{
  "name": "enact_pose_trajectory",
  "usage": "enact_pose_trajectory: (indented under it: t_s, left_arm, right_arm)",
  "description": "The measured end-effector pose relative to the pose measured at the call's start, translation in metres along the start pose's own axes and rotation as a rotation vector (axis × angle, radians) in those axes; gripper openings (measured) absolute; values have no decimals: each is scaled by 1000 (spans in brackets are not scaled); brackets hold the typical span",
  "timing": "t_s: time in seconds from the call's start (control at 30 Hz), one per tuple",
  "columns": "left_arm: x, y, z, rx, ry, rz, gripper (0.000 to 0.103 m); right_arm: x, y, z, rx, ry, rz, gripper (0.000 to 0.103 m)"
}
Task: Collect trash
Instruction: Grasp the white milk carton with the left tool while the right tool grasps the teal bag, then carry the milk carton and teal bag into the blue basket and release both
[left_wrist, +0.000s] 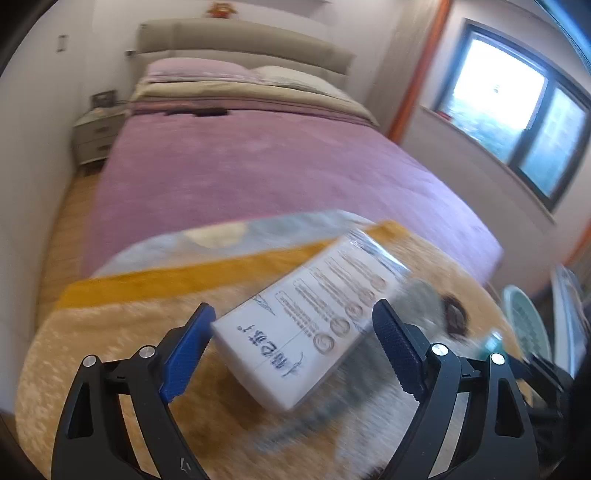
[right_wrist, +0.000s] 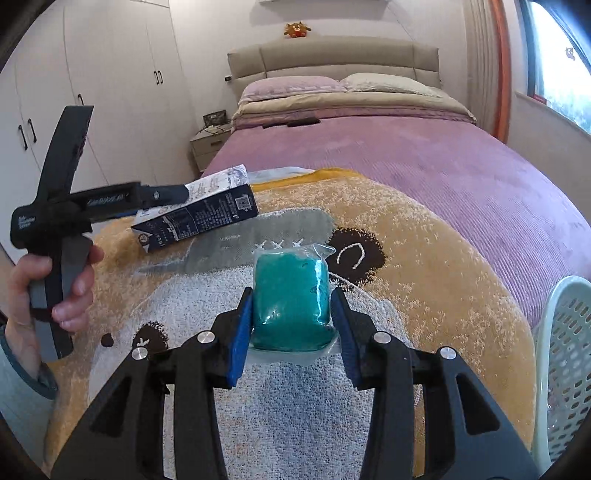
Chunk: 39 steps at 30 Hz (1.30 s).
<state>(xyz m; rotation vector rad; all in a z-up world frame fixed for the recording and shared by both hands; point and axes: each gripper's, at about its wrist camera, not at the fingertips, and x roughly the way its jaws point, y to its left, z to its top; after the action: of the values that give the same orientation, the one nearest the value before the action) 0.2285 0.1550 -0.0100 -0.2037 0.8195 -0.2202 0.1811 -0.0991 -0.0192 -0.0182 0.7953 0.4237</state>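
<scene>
A white carton with printed text lies tilted on the orange patterned blanket. It sits between the fingers of my left gripper, which is open around it; the left pad touches its edge, the right pad is apart. In the right wrist view the same carton shows its dark blue side, with the left gripper at it. My right gripper is shut on a teal packet in clear wrap, resting on the blanket.
A pale green perforated basket stands at the bed's right edge, also seen in the left wrist view. The purple bedspread stretches to the pillows. A nightstand and white wardrobes stand left.
</scene>
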Motion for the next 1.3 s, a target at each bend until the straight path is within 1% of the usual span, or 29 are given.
enact_pose_trajectory:
  t_s: [0.07,0.1,0.17,0.3,0.33,0.37,0.5,0.53,0.57,0.63,0.67,0.73,0.77,0.9,0.97,1.0,1.1,1.13,1.2,1.23,1.3]
  left_arm:
    - [-8,-16,-5,59,25,-54,84]
    - [-10,-23,-6,83,33,-52,84]
    - [-11,-36,-8,135,42,-9,84]
    - [0,-40,-5,124,64,15,84]
    - [5,-40,-4,121,73,37,82]
    - [10,-39,-3,118,83,58,78]
    - [20,-42,-5,120,110,76,77]
    - [21,-44,-6,124,114,93,73]
    - [23,-47,-7,131,122,110,66]
    - [24,-52,-10,140,126,141,61]
    - [23,-54,-11,147,118,153,59]
    - [17,-59,-12,156,93,171,57]
    - [14,-62,-13,153,82,166,53]
    - [-9,-76,-15,134,14,118,52]
    - [-21,-89,-16,148,-18,100,52]
    - [-27,-96,-17,156,-32,94,52]
    - [-46,-119,-16,184,-67,64,52]
    - [-52,-130,-16,198,-78,50,52]
    - [-62,-153,-17,222,-102,23,52]
    - [-63,-161,-17,226,-108,10,52]
    - [-68,-185,-18,232,-126,-38,52]
  right_arm:
    - [3,2,2,-2,-11,-1,39]
    - [2,2,2,-1,-14,0,39]
    - [2,-1,1,8,-12,5,39]
    - [0,-9,1,42,-17,21,39]
    - [-1,-10,1,48,-18,23,39]
    - [0,-12,1,54,-18,27,39]
    - [-1,-12,2,56,-22,36,39]
    - [-1,-11,2,54,-24,37,39]
    - [-2,-11,2,53,-27,39,39]
    - [-5,-9,0,52,-35,40,39]
    - [-6,-8,0,52,-39,41,39]
    - [-9,-8,-1,56,-53,42,39]
    - [-12,-8,-1,60,-67,42,39]
    - [-29,-15,-4,91,-133,36,39]
    - [-38,-20,-4,111,-170,31,39]
    - [-45,-24,-4,126,-195,11,39]
    - [-66,-38,-5,183,-233,2,39]
    - [-74,-42,-6,189,-245,-13,39]
    - [-93,-50,-7,183,-269,-83,39]
    - [-101,-55,-8,181,-280,-105,39]
    - [-125,-68,-8,182,-308,-156,39]
